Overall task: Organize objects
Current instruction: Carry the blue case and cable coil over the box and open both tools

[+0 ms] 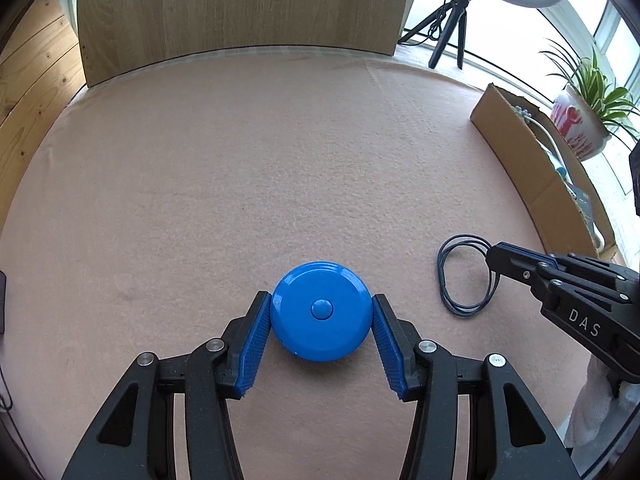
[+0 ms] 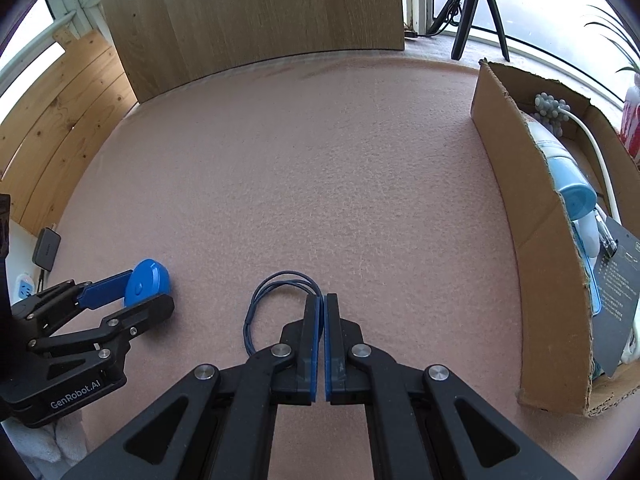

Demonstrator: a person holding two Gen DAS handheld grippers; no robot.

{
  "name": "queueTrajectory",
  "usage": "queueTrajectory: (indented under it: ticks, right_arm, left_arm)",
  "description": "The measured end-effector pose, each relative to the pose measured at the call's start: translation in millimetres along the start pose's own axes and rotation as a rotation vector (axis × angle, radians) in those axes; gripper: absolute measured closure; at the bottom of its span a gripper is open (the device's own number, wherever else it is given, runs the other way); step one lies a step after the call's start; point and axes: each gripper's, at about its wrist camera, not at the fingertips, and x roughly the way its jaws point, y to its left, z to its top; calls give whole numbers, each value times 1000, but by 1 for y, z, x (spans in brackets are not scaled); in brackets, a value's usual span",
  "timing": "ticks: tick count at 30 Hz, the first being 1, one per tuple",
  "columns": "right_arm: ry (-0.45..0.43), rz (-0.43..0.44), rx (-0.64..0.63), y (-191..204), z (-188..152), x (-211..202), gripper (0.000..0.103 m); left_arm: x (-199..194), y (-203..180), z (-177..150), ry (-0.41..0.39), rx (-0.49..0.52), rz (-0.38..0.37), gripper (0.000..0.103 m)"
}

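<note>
A round blue tape measure (image 1: 320,312) with a centre button sits between the blue pads of my left gripper (image 1: 321,297), which is shut on its two sides just above the pink felt table (image 1: 280,160). The right wrist view shows the same disc (image 2: 146,280) in that gripper (image 2: 154,290) at the lower left. A thin dark blue cable coil (image 2: 256,304) lies on the felt, and my right gripper (image 2: 322,298) is shut on the loop's right edge. From the left wrist view, the coil (image 1: 444,280) hangs off the right gripper's tip (image 1: 494,254).
An open cardboard box (image 2: 512,200) stands along the right edge, holding a blue-capped bottle (image 2: 572,196), a white cord and a dark card. A wooden panel (image 1: 240,8) walls the back. A tripod (image 1: 448,28) and potted plant (image 1: 588,120) stand at the far right.
</note>
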Motion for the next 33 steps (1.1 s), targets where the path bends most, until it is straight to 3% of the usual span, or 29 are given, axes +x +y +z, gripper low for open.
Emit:
queueTrajectory:
  ticks: [15, 33]
  right_arm:
    - [-131, 7, 30, -28, -4, -66, 101]
    - [-276, -43, 142, -128, -3, -137, 101]
  left_arm:
    - [-25, -49, 21, -72, 21, -75, 49]
    - [-28, -175, 82, -151, 155, -147, 49]
